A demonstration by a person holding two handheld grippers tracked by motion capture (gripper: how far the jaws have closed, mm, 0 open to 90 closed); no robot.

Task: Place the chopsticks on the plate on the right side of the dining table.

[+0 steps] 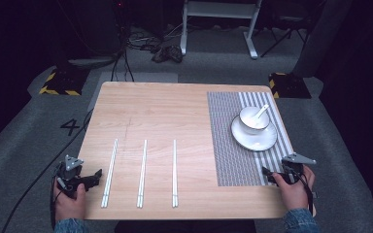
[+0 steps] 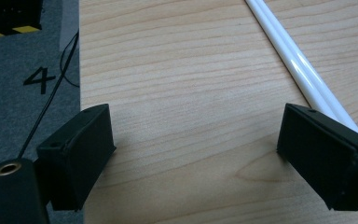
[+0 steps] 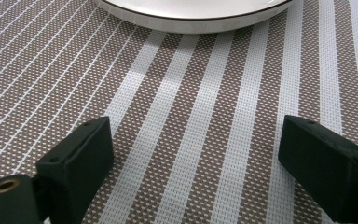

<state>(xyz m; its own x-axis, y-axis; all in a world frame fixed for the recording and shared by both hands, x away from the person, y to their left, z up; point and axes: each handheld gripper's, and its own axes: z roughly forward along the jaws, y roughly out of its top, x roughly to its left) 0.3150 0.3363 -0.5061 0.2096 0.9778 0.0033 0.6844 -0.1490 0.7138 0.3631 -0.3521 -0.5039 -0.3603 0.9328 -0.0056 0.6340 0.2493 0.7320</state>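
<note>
Three pairs of white chopsticks lie side by side on the wooden table [image 1: 165, 111]: a left pair [image 1: 110, 172], a middle pair [image 1: 142, 172] and a right pair [image 1: 175, 172]. On a striped placemat [image 1: 233, 145] at the right sits a white plate [image 1: 254, 138] with a white bowl [image 1: 253, 120] and a spoon [image 1: 261, 111] in it. My left gripper [image 1: 94, 177] rests open at the table's front left corner, just left of the left pair [image 2: 303, 74]. My right gripper [image 1: 272, 175] stands open over the placemat [image 3: 191, 121], in front of the plate [image 3: 191, 14]. Both hold nothing.
Grey carpet surrounds the table, with a black "4" marked on it [image 1: 70, 127] at the left. Yellow-and-black blocks [image 1: 58, 83] stand at the far corners. A white frame's legs [image 1: 218, 29] and cables lie beyond the table.
</note>
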